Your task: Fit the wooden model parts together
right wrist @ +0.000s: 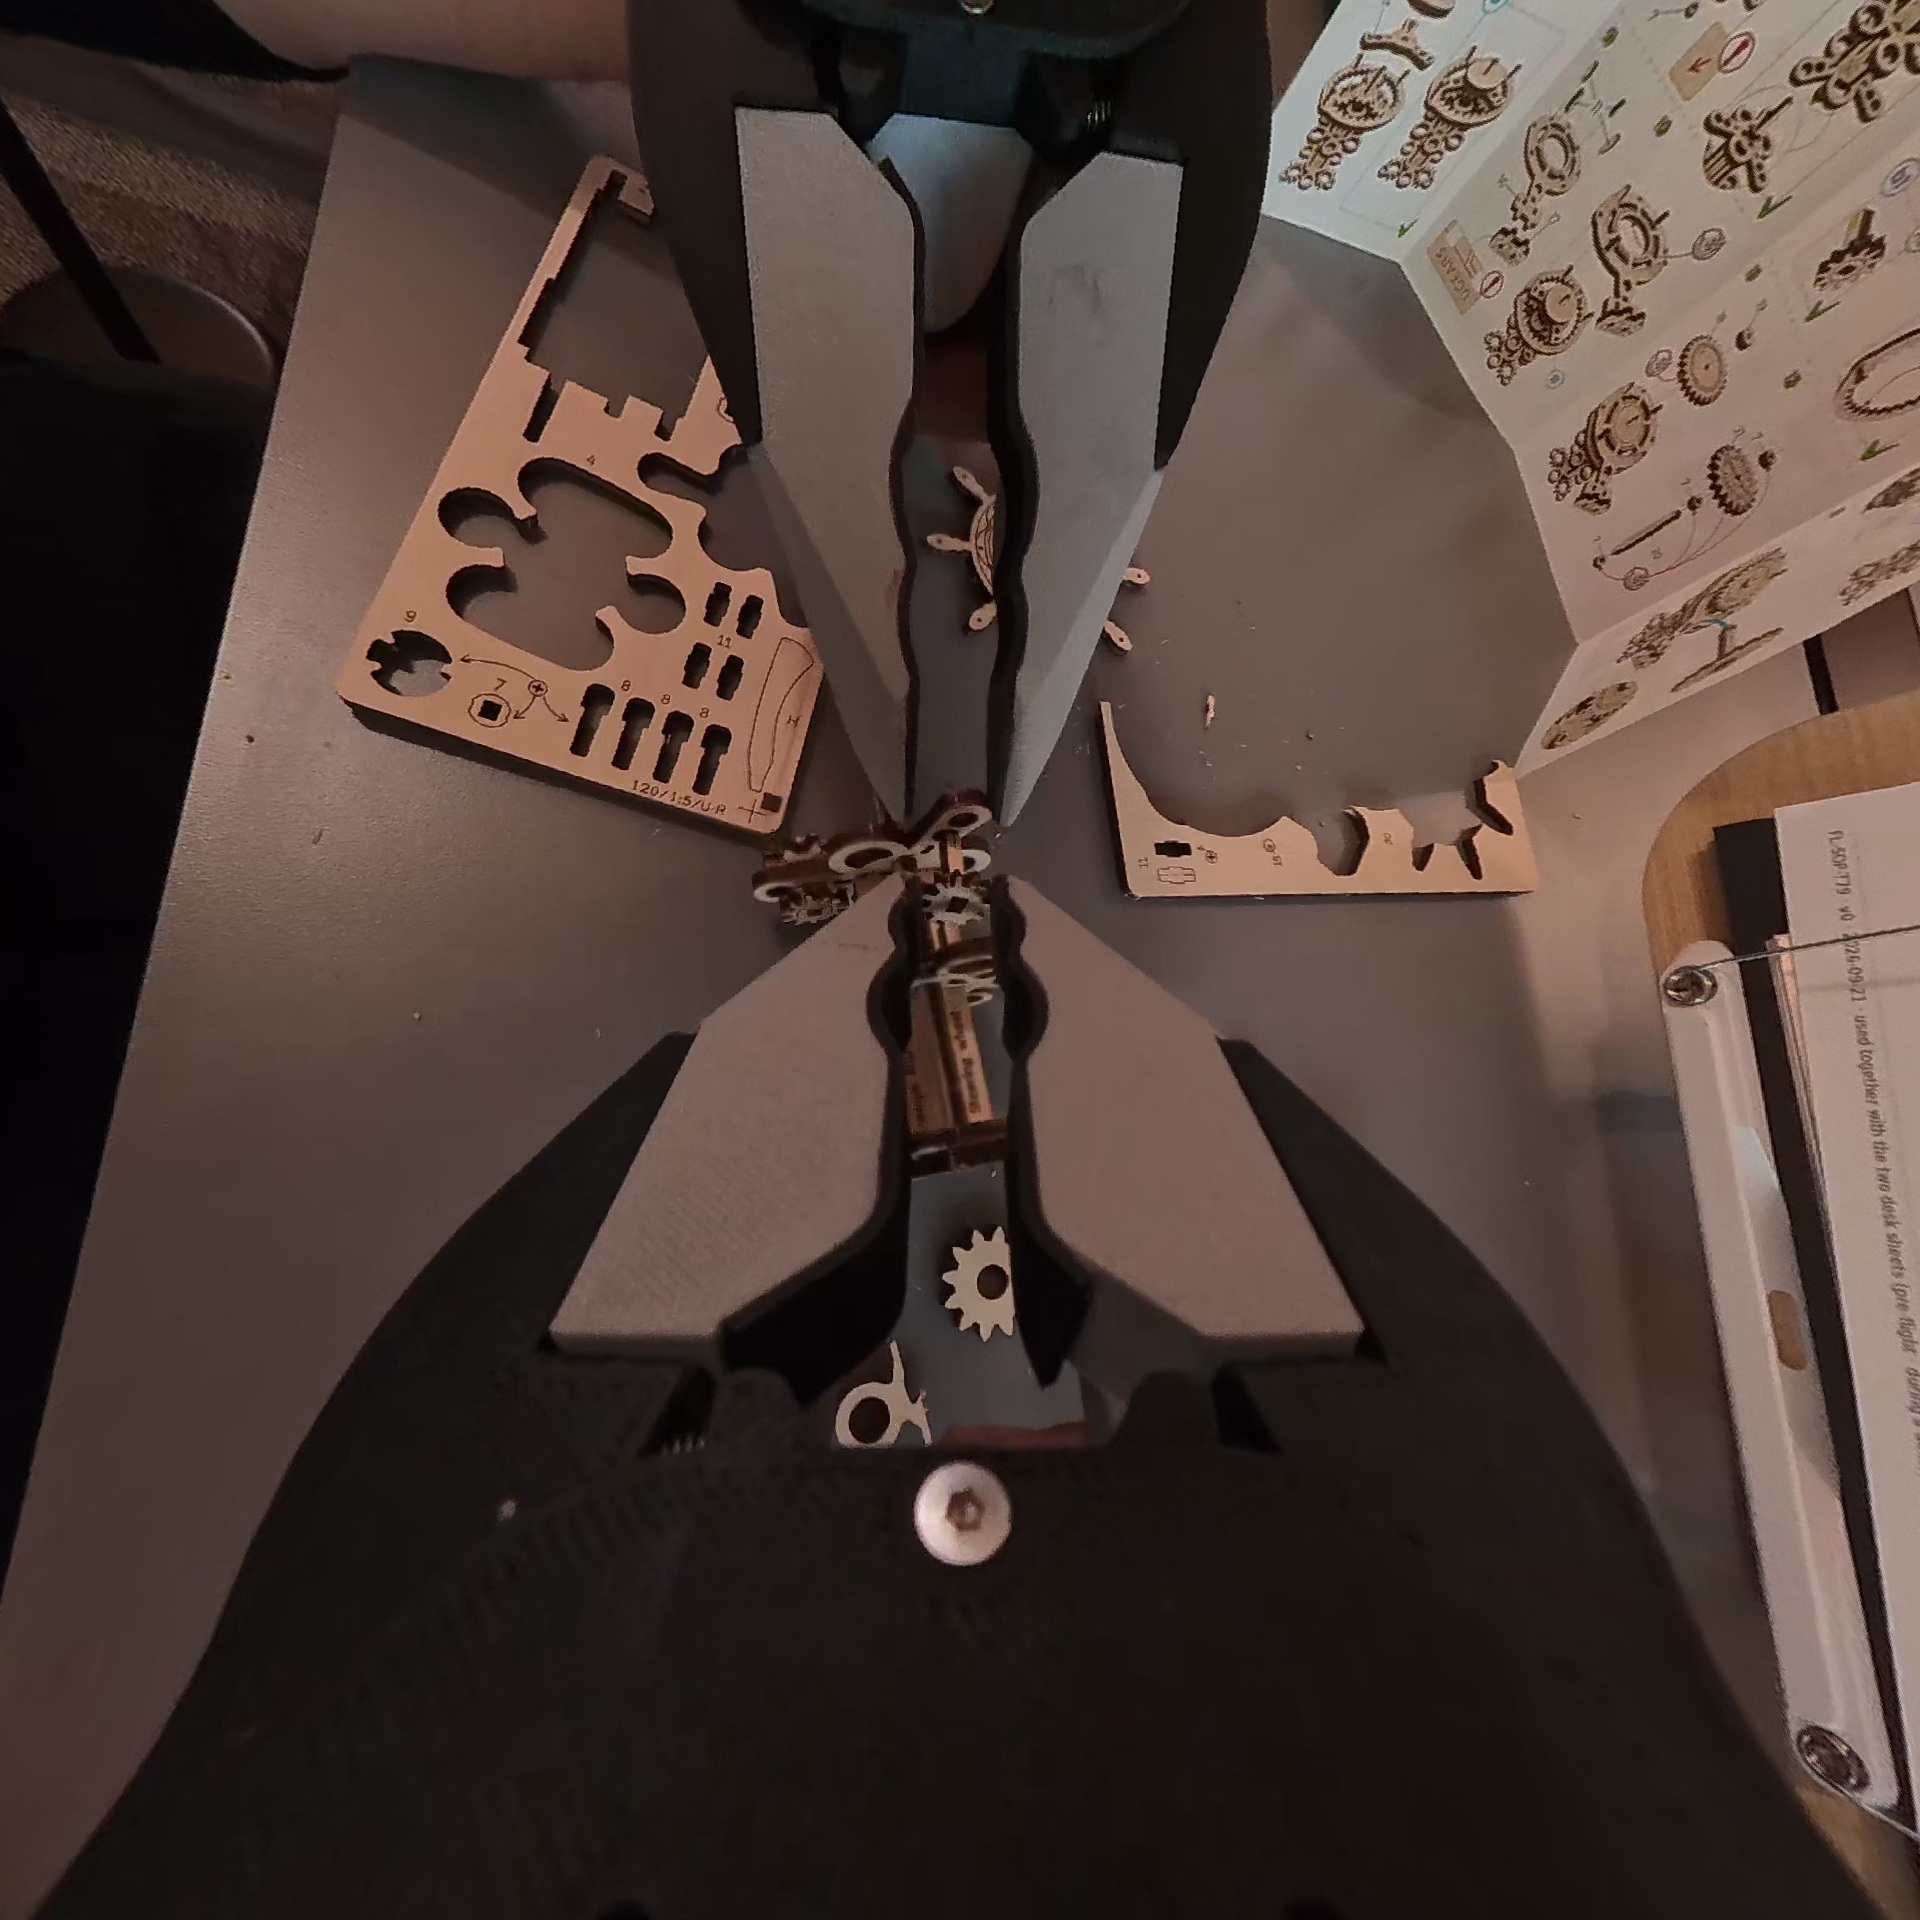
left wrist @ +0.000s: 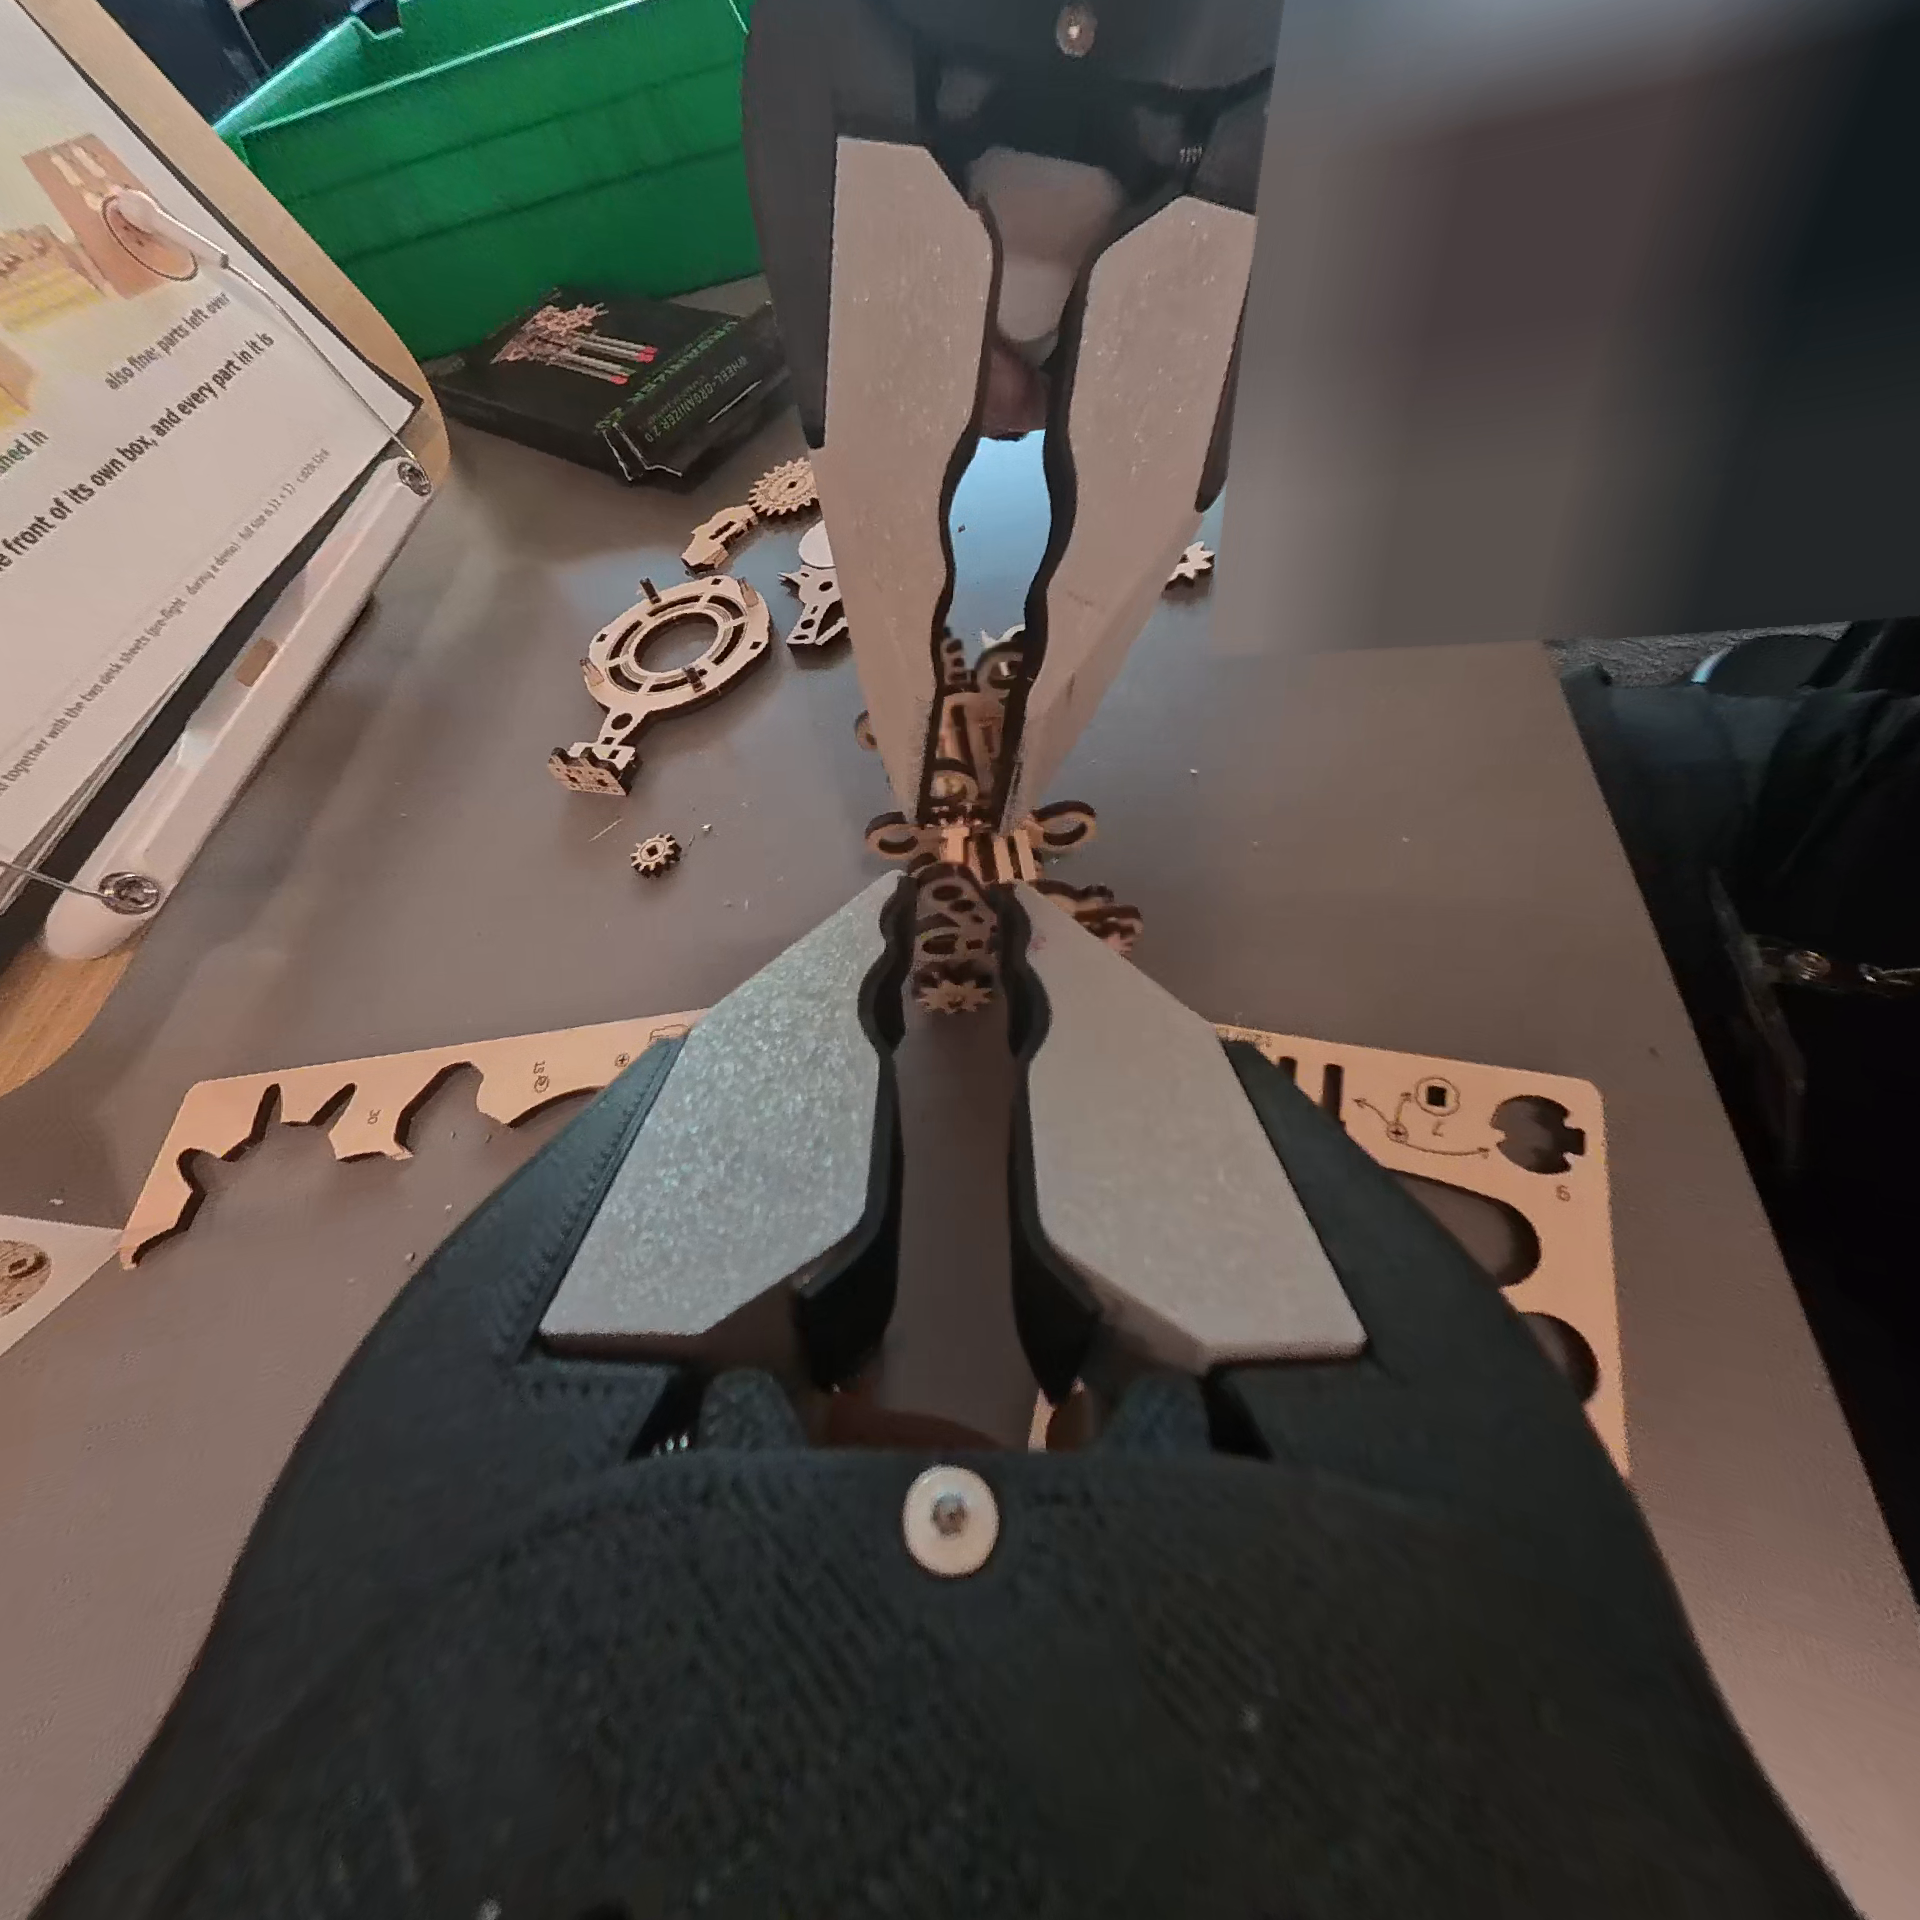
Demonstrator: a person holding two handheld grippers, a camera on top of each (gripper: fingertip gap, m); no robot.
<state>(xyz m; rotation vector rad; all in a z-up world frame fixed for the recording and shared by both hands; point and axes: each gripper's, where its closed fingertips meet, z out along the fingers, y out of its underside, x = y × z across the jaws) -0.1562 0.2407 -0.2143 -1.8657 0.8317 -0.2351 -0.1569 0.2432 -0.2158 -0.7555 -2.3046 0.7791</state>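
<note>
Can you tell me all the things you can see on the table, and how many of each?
pale wooden model assembly with gears: one, held between both grippers.
round wooden ring frame with a stem: one, pale, lying on the table.
loose small wooden gears: several, pale, scattered.
wooden ship-wheel piece: one, pale, lying flat.
punched-out plywood sheets: two, pale, one on each side of the grippers in the right wrist view.
green plastic bin: one, far side.
dark booklet: one, by the bin.
folded picture instructions: one, white.
grey table: one.
left gripper: grey fingers, shut on the assembly.
right gripper: grey fingers, shut on the assembly.
</note>
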